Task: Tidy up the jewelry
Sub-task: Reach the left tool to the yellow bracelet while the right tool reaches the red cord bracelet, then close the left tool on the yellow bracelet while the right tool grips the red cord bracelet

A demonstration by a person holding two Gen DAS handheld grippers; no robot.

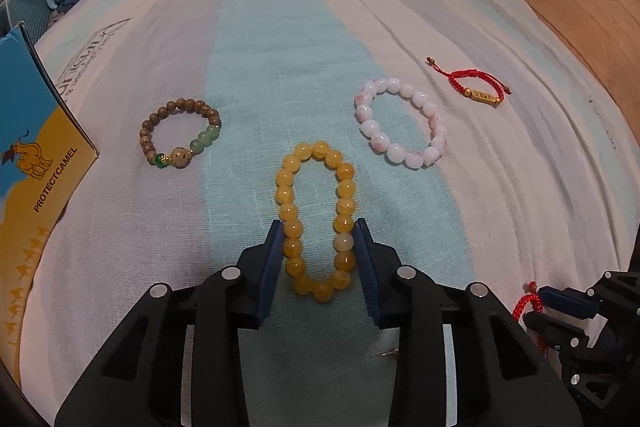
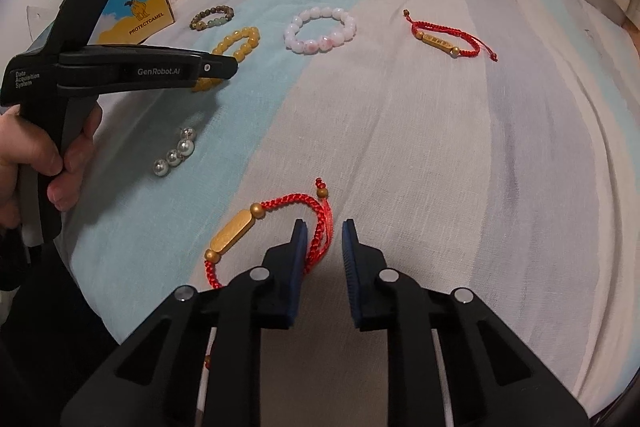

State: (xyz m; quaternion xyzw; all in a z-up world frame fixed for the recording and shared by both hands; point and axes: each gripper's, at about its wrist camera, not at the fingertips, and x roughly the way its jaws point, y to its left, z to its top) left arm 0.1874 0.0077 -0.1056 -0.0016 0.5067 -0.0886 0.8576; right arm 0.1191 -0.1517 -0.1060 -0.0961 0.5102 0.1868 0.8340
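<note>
Up close in the left wrist view, the left gripper (image 1: pixel 319 235) reaches forward low over the bed (image 1: pixel 280 27), jaws pinching the yellow bead bracelet (image 1: pixel 316 219) at its sides. Four bracelets lie visible.

Right wrist view: the right gripper (image 2: pixel 324 239) has jaws spread, a red cord bracelet (image 2: pixel 272 227) at 10 o'clock touching its left finger; five bracelets, four silver beads (image 2: pixel 176 153).

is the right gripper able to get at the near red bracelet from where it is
Probably yes: the red bracelet lies right at the open right gripper, its cord beside the left finger, nothing covering it. A small shift left should bracket the cord.
</note>
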